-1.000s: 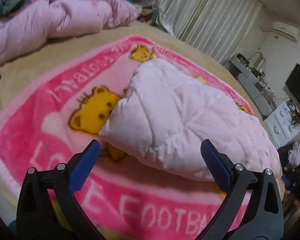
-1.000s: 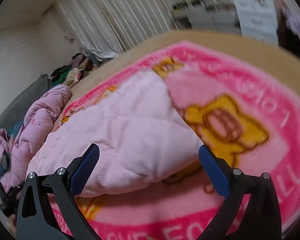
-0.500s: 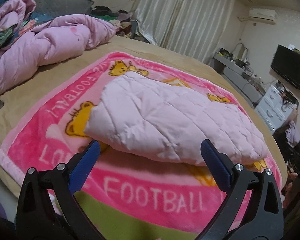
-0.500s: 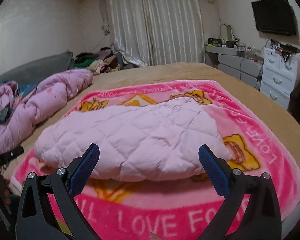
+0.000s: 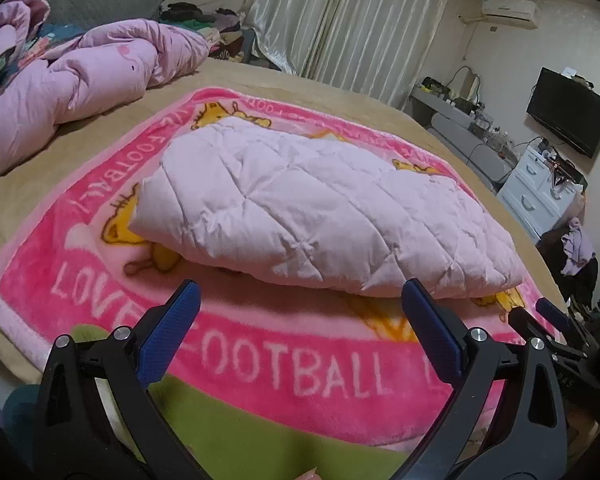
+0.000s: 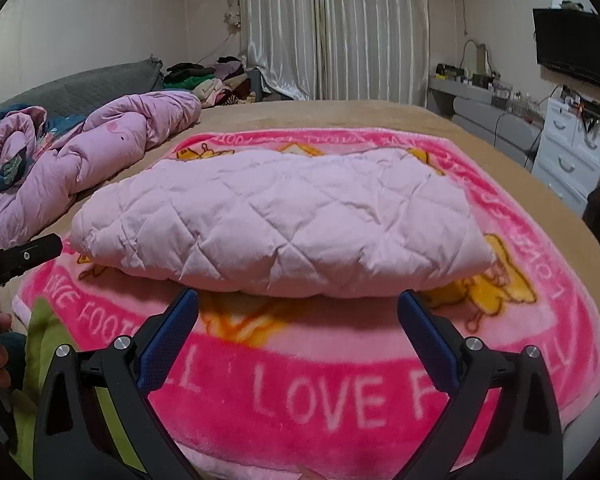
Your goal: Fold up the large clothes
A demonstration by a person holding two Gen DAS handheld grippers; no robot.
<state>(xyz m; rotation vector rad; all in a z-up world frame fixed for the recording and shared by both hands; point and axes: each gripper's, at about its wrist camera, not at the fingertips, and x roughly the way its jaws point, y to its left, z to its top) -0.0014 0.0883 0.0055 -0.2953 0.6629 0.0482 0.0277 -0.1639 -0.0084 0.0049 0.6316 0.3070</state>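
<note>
A pale pink quilted garment (image 5: 320,208) lies folded into a thick flat bundle on a bright pink "LOVE FOOTBALL" blanket (image 5: 284,364) on the bed; it also shows in the right wrist view (image 6: 284,228). My left gripper (image 5: 300,300) is open and empty, a little back from the bundle's near edge. My right gripper (image 6: 298,304) is open and empty, close to the same near edge. The right gripper's tips show at the right of the left wrist view (image 5: 540,316).
A crumpled pink duvet (image 5: 72,92) lies at the left of the tan bed (image 6: 380,116). A pile of clothes (image 6: 216,84) sits by the curtains. White drawers (image 6: 572,156), a desk and a TV (image 5: 568,116) stand at the right. A green cloth (image 5: 236,428) lies at the near edge.
Both grippers have pulled back from the folded garment and levelled out, so more of the blanket and room shows. The garment lies still.
</note>
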